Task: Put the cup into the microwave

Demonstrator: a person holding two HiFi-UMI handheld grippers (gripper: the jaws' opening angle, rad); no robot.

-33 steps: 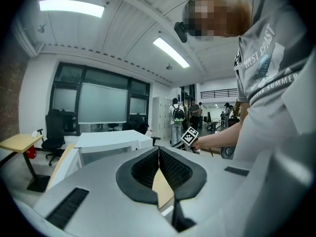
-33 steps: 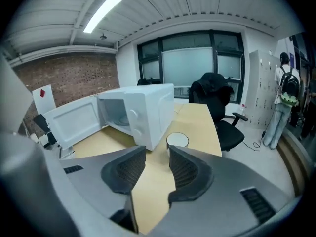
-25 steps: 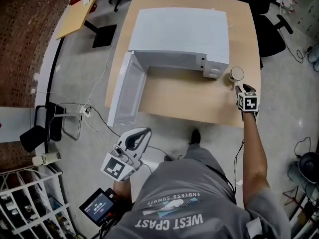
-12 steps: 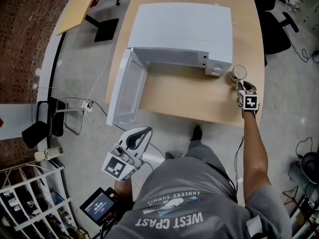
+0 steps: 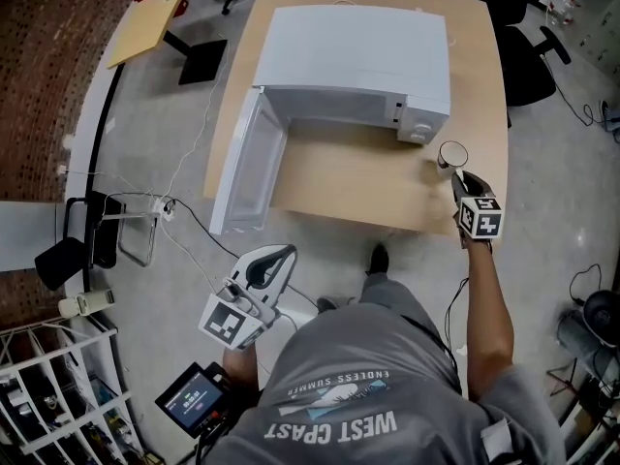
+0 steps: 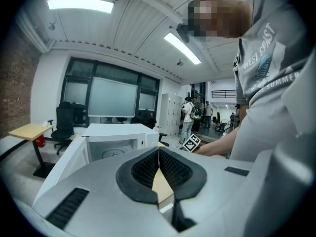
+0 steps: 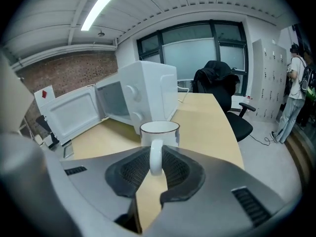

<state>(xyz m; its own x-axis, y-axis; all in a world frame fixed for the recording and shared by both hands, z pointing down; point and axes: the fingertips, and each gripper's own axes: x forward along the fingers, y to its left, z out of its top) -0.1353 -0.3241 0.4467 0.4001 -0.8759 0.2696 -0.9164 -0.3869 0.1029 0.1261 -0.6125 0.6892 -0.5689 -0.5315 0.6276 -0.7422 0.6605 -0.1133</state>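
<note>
Right gripper view: your right gripper (image 7: pixel 155 164) has just been closing, and its pads now clamp the cup (image 7: pixel 159 132) by its handle. Only the head view places the cup beside the open microwave's (image 5: pixel 358 56) right front corner. Left gripper view: your left gripper (image 6: pixel 159 169) is pinched together, empty.

Glossy ceramic cup (image 7: pixel 159 132), matt wood-look table (image 5: pixel 368 177), smooth white microwave (image 5: pixel 354 51)

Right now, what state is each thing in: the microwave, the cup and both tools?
Microwave: door swung wide open, cup not inside.
Cup: upright, held by its handle, outside the microwave.
Right tool: jaws have just closed on the cup's handle.
Left tool: jaws together, nothing between them.
</note>
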